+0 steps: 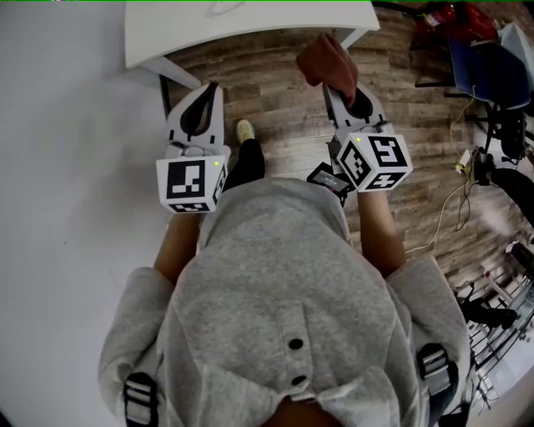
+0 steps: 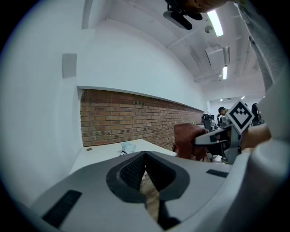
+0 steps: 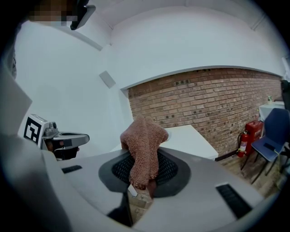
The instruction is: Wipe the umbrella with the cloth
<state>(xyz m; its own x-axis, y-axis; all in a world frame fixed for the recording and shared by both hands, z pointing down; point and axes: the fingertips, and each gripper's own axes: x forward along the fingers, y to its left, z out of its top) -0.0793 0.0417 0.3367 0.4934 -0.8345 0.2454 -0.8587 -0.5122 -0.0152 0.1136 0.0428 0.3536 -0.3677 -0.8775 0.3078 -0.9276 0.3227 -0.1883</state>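
Observation:
A reddish-brown terry cloth [image 3: 142,145] hangs from my right gripper [image 3: 144,181], whose jaws are shut on it. In the head view the cloth [image 1: 327,60] bunches over the right gripper's [image 1: 340,83] tips, just short of the white table [image 1: 250,25]. My left gripper [image 1: 204,93] is held level beside it with its jaws shut and nothing between them [image 2: 145,156]. The left gripper view also shows the cloth [image 2: 188,138] off to the right. A small pale object [image 2: 128,147] lies on the tabletop; I cannot tell what it is. No umbrella is clearly visible.
A white wall [image 1: 58,125] runs along the left and a brick wall [image 2: 131,118] stands behind the table. At the right are a blue chair [image 1: 484,67], a red fire extinguisher [image 3: 247,131] and cables [image 1: 450,200] on the wooden floor.

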